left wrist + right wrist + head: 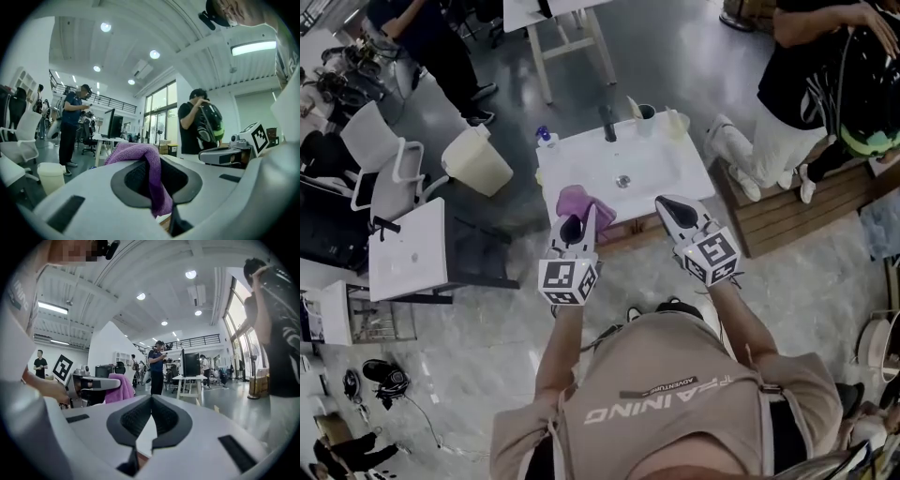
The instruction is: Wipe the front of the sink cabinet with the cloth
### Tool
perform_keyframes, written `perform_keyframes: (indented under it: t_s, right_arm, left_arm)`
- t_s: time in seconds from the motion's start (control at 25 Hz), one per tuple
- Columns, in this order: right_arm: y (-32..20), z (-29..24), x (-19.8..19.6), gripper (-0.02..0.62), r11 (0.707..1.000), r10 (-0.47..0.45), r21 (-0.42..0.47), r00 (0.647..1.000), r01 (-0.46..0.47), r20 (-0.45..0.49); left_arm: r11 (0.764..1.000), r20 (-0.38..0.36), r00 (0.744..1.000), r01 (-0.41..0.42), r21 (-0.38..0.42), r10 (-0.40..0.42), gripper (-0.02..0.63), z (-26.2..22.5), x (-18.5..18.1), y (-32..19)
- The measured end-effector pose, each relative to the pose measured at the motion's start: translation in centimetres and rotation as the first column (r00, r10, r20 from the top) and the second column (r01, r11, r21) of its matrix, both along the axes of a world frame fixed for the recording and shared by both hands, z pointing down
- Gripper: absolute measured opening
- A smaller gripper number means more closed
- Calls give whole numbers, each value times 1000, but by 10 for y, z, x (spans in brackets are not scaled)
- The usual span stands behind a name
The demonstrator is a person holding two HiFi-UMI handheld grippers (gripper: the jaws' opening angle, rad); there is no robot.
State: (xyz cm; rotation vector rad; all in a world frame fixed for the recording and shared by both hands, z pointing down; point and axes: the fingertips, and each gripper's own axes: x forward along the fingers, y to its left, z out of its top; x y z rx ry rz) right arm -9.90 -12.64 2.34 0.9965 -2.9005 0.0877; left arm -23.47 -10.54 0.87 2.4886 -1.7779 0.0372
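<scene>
The white sink [649, 173] tops a cabinet whose wood-coloured front [630, 234] faces me. My left gripper [577, 219] hangs over the sink's front left edge, shut on a purple cloth [578, 201]. In the left gripper view the cloth [151, 165] is pinched between the dark pads and bulges above them. My right gripper [671, 205] hovers over the sink's front right edge with its jaws closed together and nothing between them [151, 400]. From the right gripper view the left gripper [93, 383] and its cloth [123, 388] show to the left.
A faucet [608, 123] and cups stand at the sink's back edge. A beige bin [476, 159], a white chair [381, 161] and a white unit [408, 249] lie to the left. A person [811, 80] sits on a wooden platform [806, 208] to the right.
</scene>
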Motion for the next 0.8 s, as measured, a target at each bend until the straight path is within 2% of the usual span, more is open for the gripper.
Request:
perform_keyframes:
  t_s: [0.44, 0.8]
  right_arm:
    - [-17, 1, 28, 11, 999, -35, -9, 999, 35, -23]
    - [-22, 3, 37, 11, 998, -58, -4, 998, 58, -18]
  left_arm:
    - [999, 6, 1000, 23, -44, -23, 37, 9, 25, -16]
    - [997, 31, 998, 54, -59, -52, 37, 18, 26, -14]
